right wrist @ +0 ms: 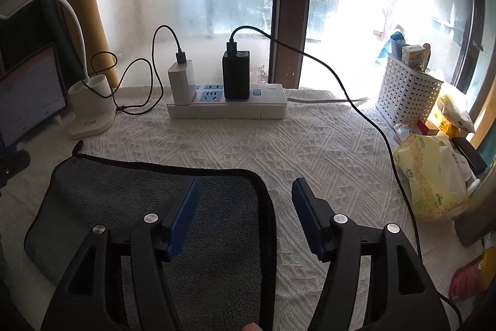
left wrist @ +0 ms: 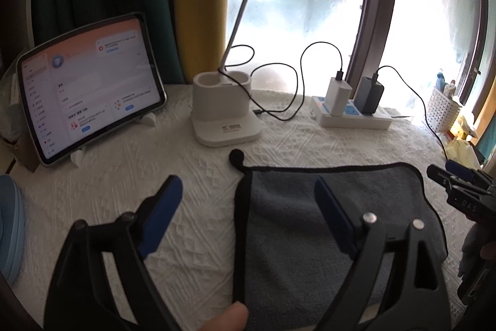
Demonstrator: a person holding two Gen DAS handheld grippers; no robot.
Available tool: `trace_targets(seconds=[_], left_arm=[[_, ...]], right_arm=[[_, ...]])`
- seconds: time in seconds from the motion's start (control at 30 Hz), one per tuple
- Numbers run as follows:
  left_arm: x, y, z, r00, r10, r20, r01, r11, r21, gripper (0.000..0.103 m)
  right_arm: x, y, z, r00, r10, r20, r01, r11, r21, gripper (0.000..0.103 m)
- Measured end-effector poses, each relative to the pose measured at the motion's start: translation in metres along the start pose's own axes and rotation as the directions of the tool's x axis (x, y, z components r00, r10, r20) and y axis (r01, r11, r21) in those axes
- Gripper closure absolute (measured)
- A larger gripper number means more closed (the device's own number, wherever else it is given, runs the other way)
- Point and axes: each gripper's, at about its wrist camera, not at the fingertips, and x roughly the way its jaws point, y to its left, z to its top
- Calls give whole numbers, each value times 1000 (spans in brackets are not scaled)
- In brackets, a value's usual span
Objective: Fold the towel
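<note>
A grey towel (left wrist: 285, 225) with black edging lies flat on the white textured cloth; a small black hanging loop (left wrist: 236, 158) sticks out at its far left corner. My left gripper (left wrist: 248, 197) is open and empty, straddling the towel's left edge. My right gripper (right wrist: 245, 197) is open and empty, straddling the towel's (right wrist: 148, 200) right edge. The right gripper's fingertips (left wrist: 458, 172) show at the right of the left wrist view, beside the towel's far right corner.
At the back stand a tablet (left wrist: 90, 89) on a stand, a white lamp base (left wrist: 224, 110), and a power strip (right wrist: 226, 107) with two chargers and trailing black cables. A white basket (right wrist: 406, 89) and a yellow tissue pack (right wrist: 431, 176) sit at the right.
</note>
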Motion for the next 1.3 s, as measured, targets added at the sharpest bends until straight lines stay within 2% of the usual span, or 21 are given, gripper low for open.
trace_targets(seconds=[0.4,1.0,1.3], left_arm=[[-36,-7,-21,999,-36,-19,36,999,5,14],[-100,-13,-59,998,-69,4,69,997,30,14],[-152,-18,-67,993,-82,81,78,996,52,14]], right_arm=[[-44,7,-18,1000,4,24,-3,1000,-3,37],[-106,19,-55,998,22,59,-23,1000,5,37],[-153,20,-71,994,33,103,-34,999,13,37]])
